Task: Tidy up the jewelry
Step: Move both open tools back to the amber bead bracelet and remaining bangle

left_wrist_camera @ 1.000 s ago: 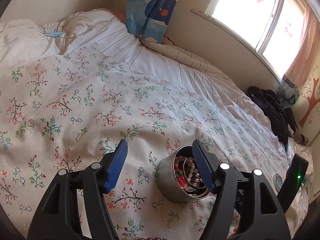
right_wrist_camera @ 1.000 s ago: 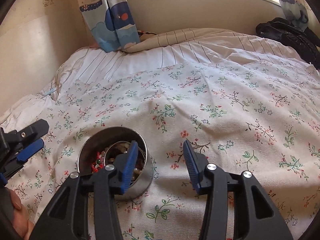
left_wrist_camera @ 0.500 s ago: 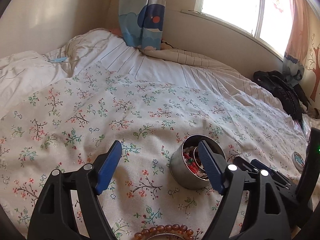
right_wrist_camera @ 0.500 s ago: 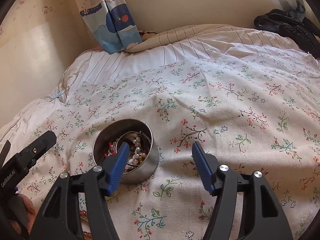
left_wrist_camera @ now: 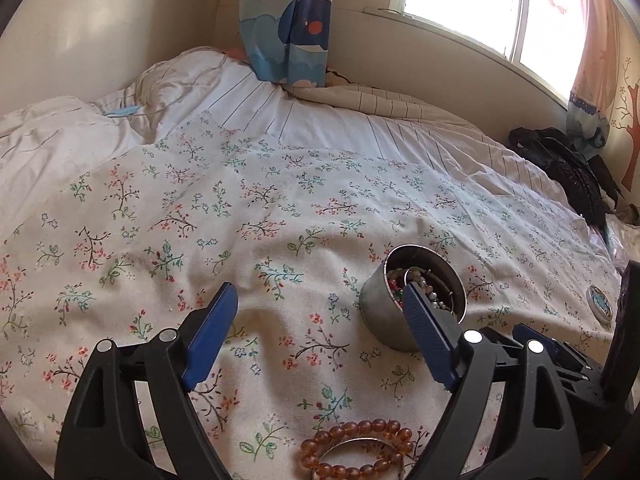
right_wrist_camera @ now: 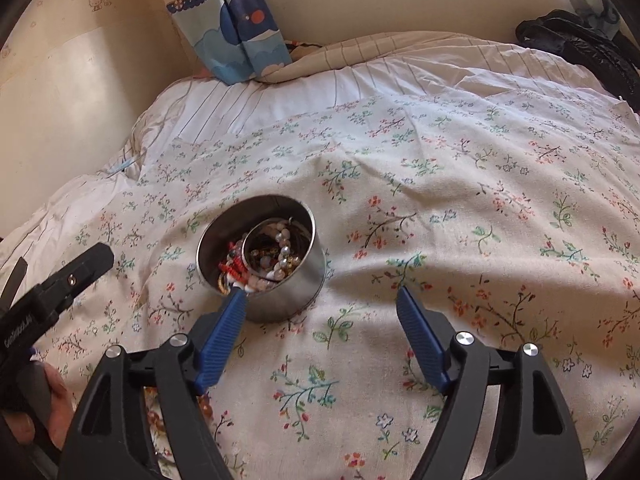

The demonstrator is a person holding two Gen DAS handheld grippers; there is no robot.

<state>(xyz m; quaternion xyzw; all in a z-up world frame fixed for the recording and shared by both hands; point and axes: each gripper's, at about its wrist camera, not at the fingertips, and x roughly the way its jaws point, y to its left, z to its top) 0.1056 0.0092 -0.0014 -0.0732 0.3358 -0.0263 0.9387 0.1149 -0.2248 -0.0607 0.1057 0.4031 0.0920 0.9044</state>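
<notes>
A round metal tin (left_wrist_camera: 384, 320) full of beads, pearls and bangles stands upright on the floral bedspread (left_wrist_camera: 240, 220). My left gripper (left_wrist_camera: 320, 300) hangs in front of it and to its left, jaws opening, with only cloth between them. An amber bead bracelet (left_wrist_camera: 356, 452) with a silver bangle inside it lies on the bedspread just below that gripper. In the right wrist view the tin (right_wrist_camera: 288, 292) sits up and to the left of my right gripper (right_wrist_camera: 322, 294), whose jaws are opening and hold nothing; its left fingertip overlaps the tin's near rim.
A small round patterned disc (left_wrist_camera: 600, 304) lies to the right of the tin. A black garment (left_wrist_camera: 560, 160) is heaped at the bed's far right. A whale-print curtain (left_wrist_camera: 288, 40) hangs by the wall. A hand (right_wrist_camera: 52, 400) holds the left gripper (right_wrist_camera: 72, 276).
Both grippers have drawn back from the tin and their jaws have spread wider. The amber bracelet has come into sight at the bottom of the left wrist view.
</notes>
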